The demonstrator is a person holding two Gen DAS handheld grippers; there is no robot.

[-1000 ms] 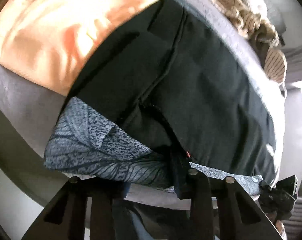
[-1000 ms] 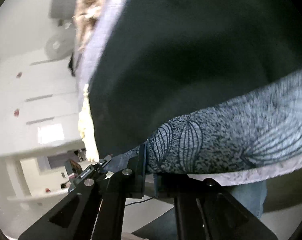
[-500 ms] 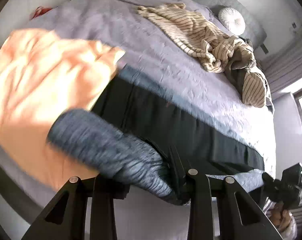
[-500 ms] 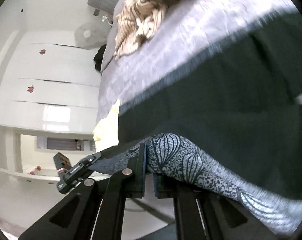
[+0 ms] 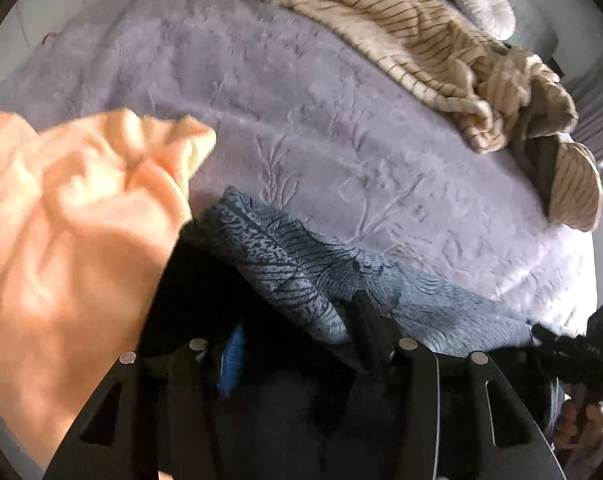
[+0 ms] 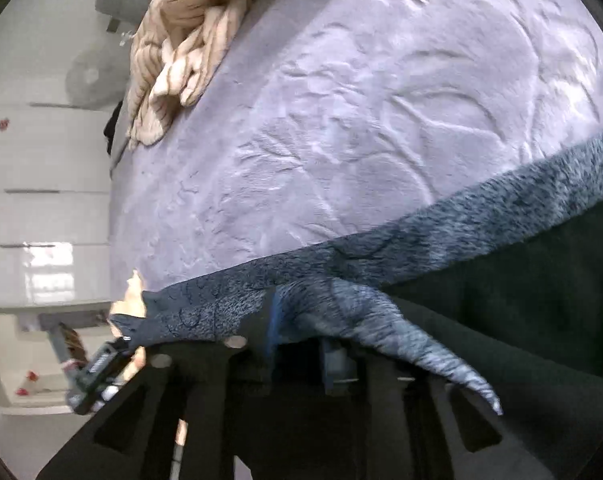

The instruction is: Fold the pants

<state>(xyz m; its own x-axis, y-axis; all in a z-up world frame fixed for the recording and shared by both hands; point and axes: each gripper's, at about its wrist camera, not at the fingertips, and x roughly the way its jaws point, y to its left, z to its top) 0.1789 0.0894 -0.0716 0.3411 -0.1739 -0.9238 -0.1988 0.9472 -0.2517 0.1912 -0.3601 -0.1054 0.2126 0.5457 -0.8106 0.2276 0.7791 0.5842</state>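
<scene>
The pants (image 5: 301, 264) are dark with a grey-blue leaf-print waistband. They hang over the near edge of the lavender bed (image 5: 301, 100). My left gripper (image 5: 301, 344) is shut on the waistband near the pants' left end. My right gripper (image 6: 297, 340) is shut on the waistband (image 6: 421, 240) near its other end; the dark pants fabric (image 6: 521, 300) fills the lower right of that view. The right gripper shows at the right edge of the left wrist view (image 5: 581, 352). The left gripper shows at the left in the right wrist view (image 6: 97, 368).
An orange cloth (image 5: 69, 240) lies on the bed to the left of the pants. A beige striped garment (image 5: 441, 60) lies crumpled at the far right of the bed, also in the right wrist view (image 6: 173, 52). A round white cushion (image 5: 485, 8) sits behind it. White cabinets (image 6: 41, 220) stand beyond the bed.
Both grippers have pulled back toward the near edge with the waistband held. The dark pants, spread over the bed before, have slid off most of the bed surface, baring the lavender cover.
</scene>
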